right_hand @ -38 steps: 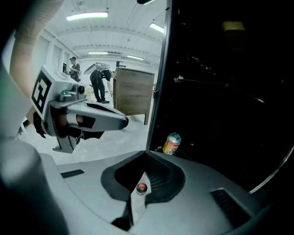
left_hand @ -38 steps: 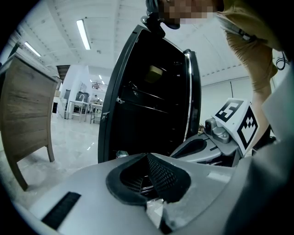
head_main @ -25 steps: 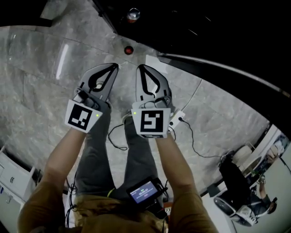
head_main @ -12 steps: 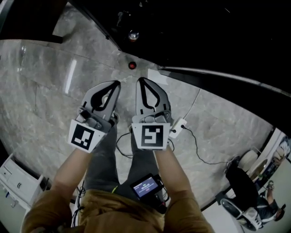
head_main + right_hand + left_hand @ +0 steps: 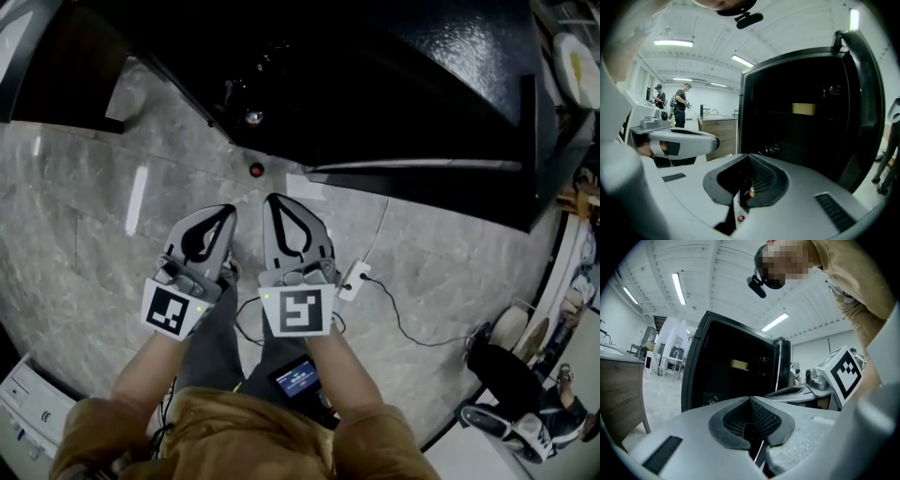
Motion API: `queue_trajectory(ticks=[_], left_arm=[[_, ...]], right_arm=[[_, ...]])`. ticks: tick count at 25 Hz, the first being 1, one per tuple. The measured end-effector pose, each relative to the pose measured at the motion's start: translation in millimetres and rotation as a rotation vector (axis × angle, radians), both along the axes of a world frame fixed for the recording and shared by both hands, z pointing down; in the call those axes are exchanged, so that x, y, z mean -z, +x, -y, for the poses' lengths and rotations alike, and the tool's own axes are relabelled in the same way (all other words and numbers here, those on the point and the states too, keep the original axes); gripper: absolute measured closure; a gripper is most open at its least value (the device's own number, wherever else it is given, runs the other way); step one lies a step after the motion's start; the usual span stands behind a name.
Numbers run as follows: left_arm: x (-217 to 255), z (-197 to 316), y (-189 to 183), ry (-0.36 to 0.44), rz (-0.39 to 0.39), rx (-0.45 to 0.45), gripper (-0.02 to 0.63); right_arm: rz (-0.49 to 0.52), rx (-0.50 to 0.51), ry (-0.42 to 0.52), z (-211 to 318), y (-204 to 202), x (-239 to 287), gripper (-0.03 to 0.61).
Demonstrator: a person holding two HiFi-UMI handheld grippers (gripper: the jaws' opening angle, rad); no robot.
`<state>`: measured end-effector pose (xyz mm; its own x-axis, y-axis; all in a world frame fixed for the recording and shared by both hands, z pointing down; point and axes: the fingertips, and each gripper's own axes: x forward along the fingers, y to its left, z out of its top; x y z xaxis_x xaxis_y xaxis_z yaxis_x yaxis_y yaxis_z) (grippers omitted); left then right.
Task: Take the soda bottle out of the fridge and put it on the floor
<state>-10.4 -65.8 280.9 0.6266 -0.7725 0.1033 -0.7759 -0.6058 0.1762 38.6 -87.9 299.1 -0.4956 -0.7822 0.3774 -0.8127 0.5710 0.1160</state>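
My left gripper [image 5: 229, 209] and right gripper [image 5: 271, 198] hang side by side over the grey marble floor, both shut with nothing between the fingers. Just beyond their tips a small red round cap [image 5: 256, 170] shows on the floor at the foot of the black fridge [image 5: 375, 84]; it looks like the soda bottle seen from above, its body hidden. A shiny round top [image 5: 253, 117] glints inside the dark fridge. In the left gripper view the shut left gripper [image 5: 750, 399] faces the open fridge [image 5: 736, 371]. The right gripper [image 5: 749, 156] faces the fridge interior [image 5: 797, 122].
The fridge door [image 5: 865, 93] stands open at the right. A white power strip [image 5: 353, 278] with its cable lies by my right foot. A white cabinet [image 5: 28, 403] is at lower left, a seated person [image 5: 506, 375] at lower right. A wooden counter [image 5: 717, 133] and two standing people [image 5: 680, 110] are farther off.
Both grippers have risen together, still shut and side by side. The floor and red cap look farther below, and more of the black fridge has come into the top of the head view.
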Motion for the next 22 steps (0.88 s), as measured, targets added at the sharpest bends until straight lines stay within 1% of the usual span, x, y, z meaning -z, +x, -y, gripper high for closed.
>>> queue_trajectory(ticks=[3,5,11,13,16,17,22], left_arm=[[27,5,-3,0.029,0.004,0.003,0.612],[46,8,-1,0.039,0.017,0.001,0.612],[108,11,4,0.086,0.014,-0.006,0.612],[124,13,2,0.112,0.01,0.003,0.612],[152,8,5,0.158,0.017,0.011,0.612],[161,5,6,0.169,0.023,0.011,0.612],[201,-6,6,0.198,0.032,0.021,0.612]], right_arm=[[0.007,-0.014,0.04,1,4,28,0.578],[0.011,-0.013,0.055,1,8,49,0.578],[0.02,-0.019,0.097,-1,22,110,0.578],[0.055,-0.043,0.12,1,25,129,0.578],[0.201,-0.137,0.16,1,34,165,0.578],[0.223,-0.152,0.17,0,38,176,0.578],[0.245,-0.161,0.191,-13,53,219,0.578]])
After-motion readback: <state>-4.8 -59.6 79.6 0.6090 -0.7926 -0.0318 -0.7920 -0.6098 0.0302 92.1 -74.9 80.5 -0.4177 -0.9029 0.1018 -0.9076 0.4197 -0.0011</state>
